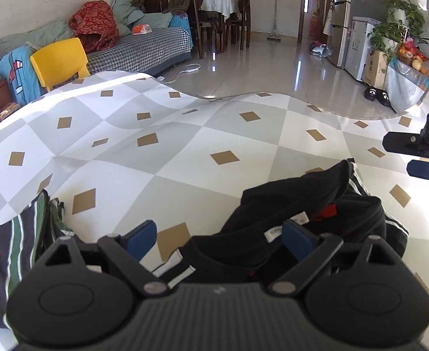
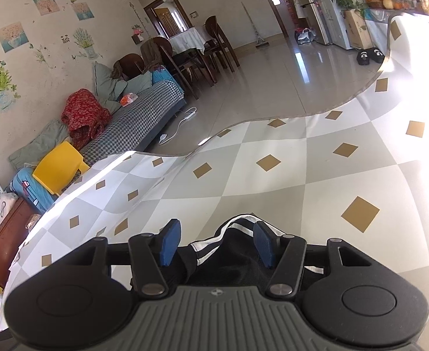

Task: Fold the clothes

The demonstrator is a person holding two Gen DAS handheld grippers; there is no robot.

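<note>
While both grippers' fingers [image 1: 140,238] stand released, the black garment [image 1: 302,204] lies on the checkered tablecloth [image 1: 185,146].

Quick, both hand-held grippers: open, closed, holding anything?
Left hand-held gripper: open, holding nothing, above the black garment.
Right hand-held gripper: open, holding nothing.

A small white label [image 1: 273,232] sewn into the black garment [image 1: 302,204] carries dark print, perhaps beginning "TOP", too blurred to read; nothing else is legible.
</note>
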